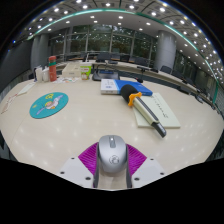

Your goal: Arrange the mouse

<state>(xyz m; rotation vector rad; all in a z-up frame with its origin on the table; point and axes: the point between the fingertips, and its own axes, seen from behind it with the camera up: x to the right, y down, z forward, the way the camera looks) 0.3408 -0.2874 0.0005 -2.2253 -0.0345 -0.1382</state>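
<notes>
A grey computer mouse (112, 152) sits between my gripper's (112, 158) two fingers, its nose pointing away from me. The magenta pads (90, 158) press against both of its sides. The mouse is held low over the pale round table (70, 130), near its front edge. I cannot tell whether it touches the tabletop.
A round teal mat (48, 105) lies on the table at the left. Ahead to the right lie a white book (160, 110), blue and orange items (136, 92) and a black-handled tool (146, 113). Bottles (52, 70) stand at the far left. Office desks and chairs stand beyond.
</notes>
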